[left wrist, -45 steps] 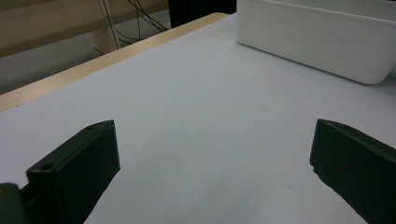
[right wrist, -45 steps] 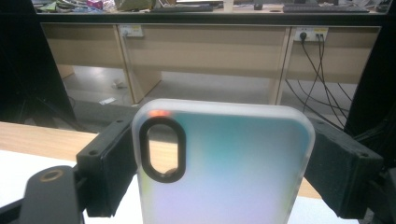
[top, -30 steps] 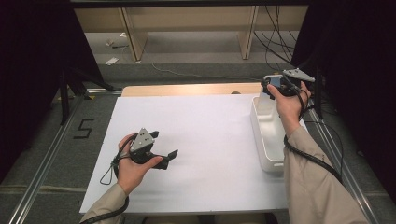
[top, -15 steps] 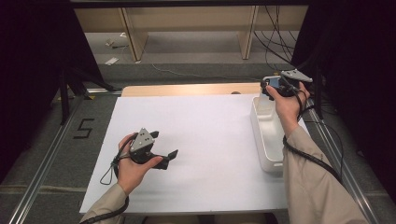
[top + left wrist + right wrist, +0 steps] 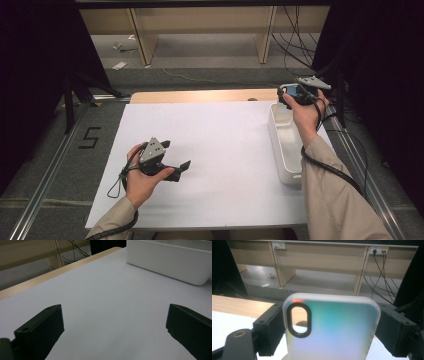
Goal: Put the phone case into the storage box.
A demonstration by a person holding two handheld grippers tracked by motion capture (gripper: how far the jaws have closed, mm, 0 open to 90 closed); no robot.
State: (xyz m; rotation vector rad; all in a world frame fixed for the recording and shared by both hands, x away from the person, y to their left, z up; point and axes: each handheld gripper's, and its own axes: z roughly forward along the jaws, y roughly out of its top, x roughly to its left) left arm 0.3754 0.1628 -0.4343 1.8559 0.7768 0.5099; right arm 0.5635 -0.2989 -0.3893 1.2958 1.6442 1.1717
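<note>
Right gripper view: right claw (image 5: 329, 327) clamped wide around translucent phone case (image 5: 332, 327).

Looks like a lab or test room rigged for recording. At the centre, a desk (image 5: 210, 200) with a wooden far edge, covered by a plain white sheet. Black curtains (image 5: 35, 60) hung at 9 and 3 o'clock. Metal rails (image 5: 45, 180) along the floor, with a taped "5" (image 5: 89, 137) at 9 o'clock. Toward 12 o'clock, bare wooden benches (image 5: 200, 20), wall sockets (image 5: 378, 250) and loose black cables (image 5: 295, 35) trailing over grey floor.
</note>
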